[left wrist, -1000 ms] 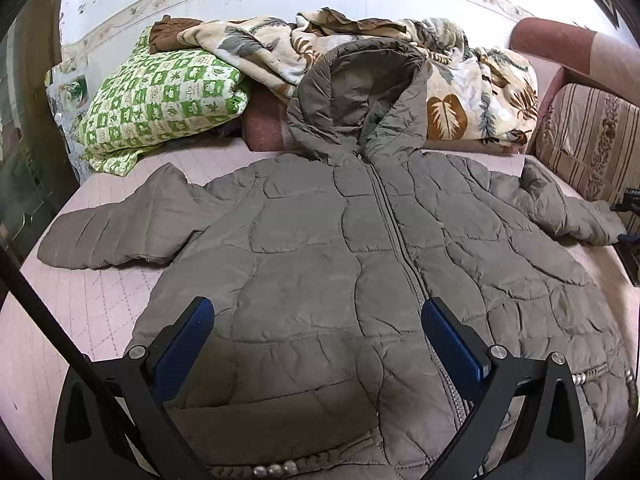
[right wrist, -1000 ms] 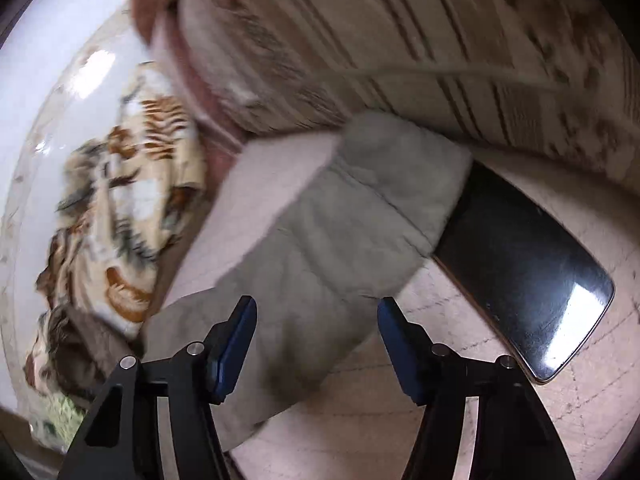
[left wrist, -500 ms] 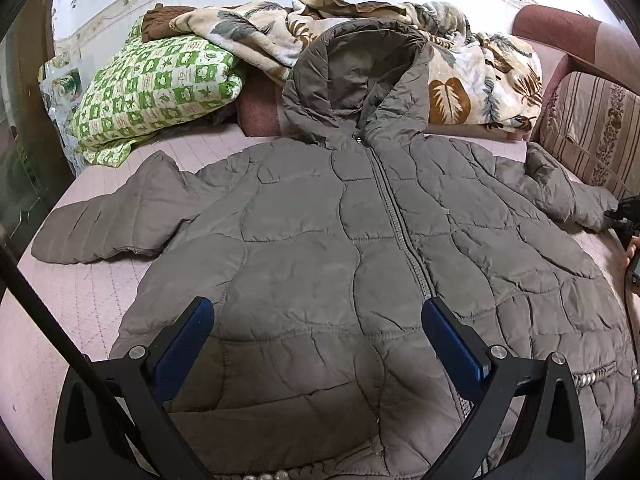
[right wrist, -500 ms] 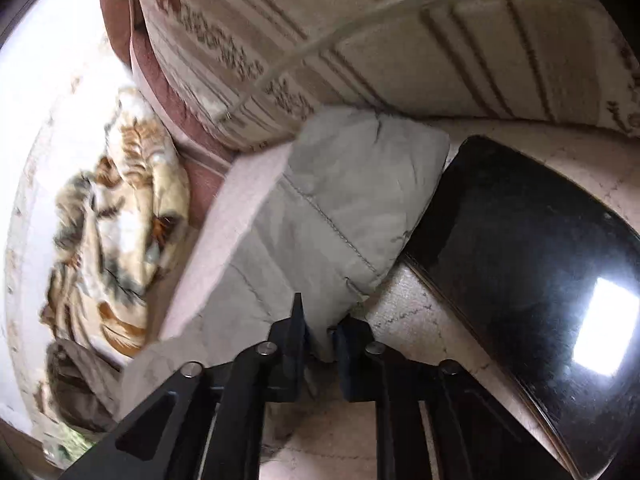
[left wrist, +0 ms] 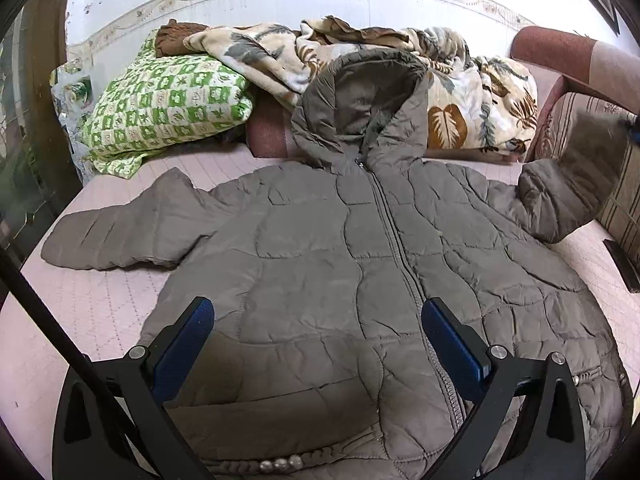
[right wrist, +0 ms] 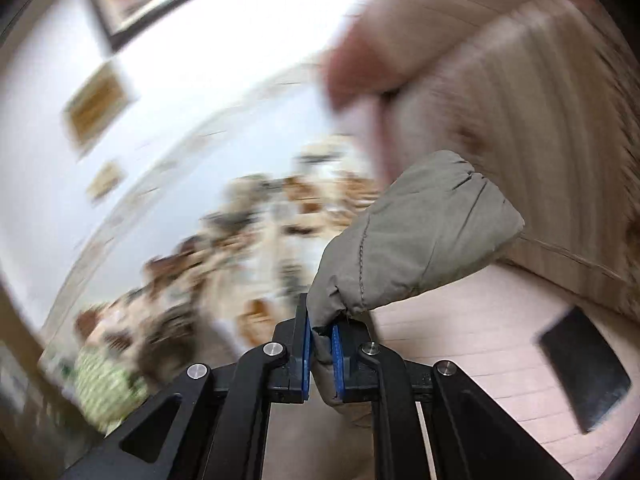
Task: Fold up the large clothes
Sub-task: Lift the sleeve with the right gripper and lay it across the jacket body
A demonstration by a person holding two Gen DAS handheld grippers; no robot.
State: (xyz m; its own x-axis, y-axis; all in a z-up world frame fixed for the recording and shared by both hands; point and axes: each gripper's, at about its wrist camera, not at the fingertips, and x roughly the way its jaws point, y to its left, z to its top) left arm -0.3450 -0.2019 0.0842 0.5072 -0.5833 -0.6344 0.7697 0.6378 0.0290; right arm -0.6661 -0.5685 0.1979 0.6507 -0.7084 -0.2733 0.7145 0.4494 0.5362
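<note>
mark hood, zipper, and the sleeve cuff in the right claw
hood (left wrist: 360, 104), left wrist view, inner lining.
zipper (left wrist: 394, 236), left wrist view, mid-chest.
cuff (right wrist: 420, 232), right wrist view, puffed end above the shut right claw (right wrist: 320, 344).

Grey-brown quilted hooded jacket (left wrist: 340, 264): lies front-up, zipped, hood at far end, hem nearest. Left sleeve (left wrist: 120, 232) spread flat. Right sleeve (right wrist: 416, 232) raised, cuff end clamped.

My right claw (right wrist: 320, 344) pinches the grey sleeve (right wrist: 416, 240), whose puffy cuff rises ahead and to the right. A dark slab (right wrist: 584, 368) lies on the pink mattress (right wrist: 472, 320), far right.
</note>
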